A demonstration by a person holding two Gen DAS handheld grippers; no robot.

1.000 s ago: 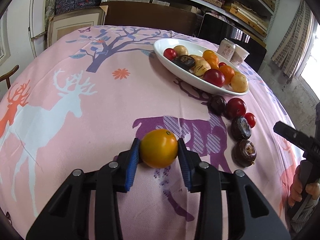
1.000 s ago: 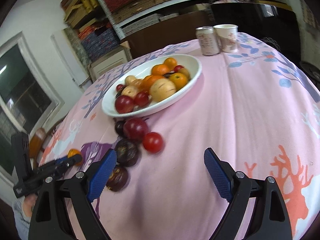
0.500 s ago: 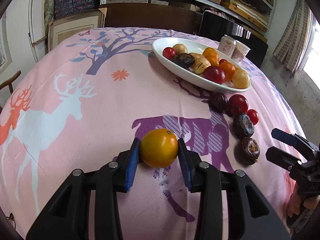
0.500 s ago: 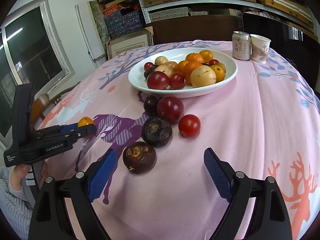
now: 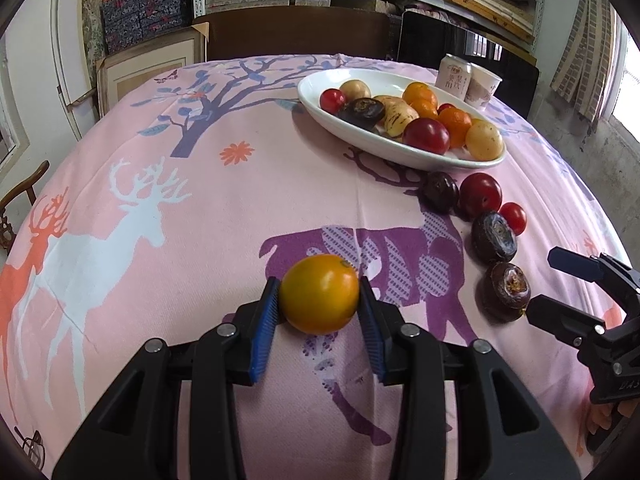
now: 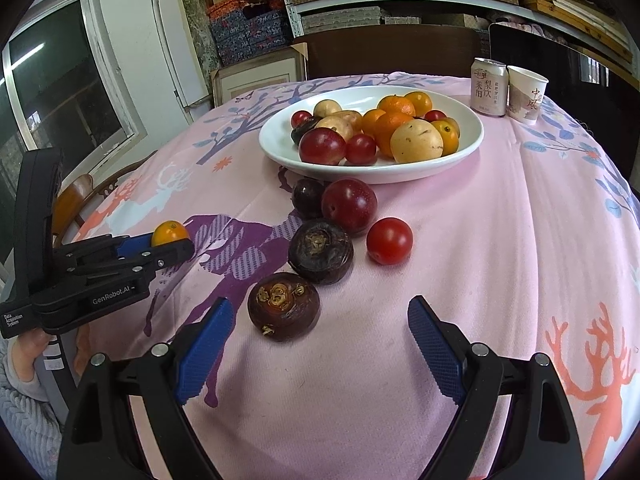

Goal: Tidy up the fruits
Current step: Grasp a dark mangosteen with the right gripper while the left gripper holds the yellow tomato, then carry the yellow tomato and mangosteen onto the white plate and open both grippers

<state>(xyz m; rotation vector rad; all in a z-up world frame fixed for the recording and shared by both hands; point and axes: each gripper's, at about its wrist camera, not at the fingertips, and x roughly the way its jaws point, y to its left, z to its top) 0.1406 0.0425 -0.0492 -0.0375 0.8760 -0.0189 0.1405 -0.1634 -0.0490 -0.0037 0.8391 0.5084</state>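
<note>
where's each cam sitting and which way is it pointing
Left wrist: on the left tongs, angled down across the table; its own fingers flank an orange fruit, with the right tongs at the right edge.
Right wrist: on the right tongs, open, looking down at a dark fruit; the left tongs and a hand show at left.
Shared: the white plate, the can and the loose fruits.

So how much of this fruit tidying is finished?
Partly done, it seems. The white dish already holds a pile of fruit. In hand: the left gripper has an orange fruit between its blue pads; its jaws have just been opening slightly. Left: five pieces on the tablecloth by the dish, including the nearest dark fruit, with the right gripper open just short of it.
</note>
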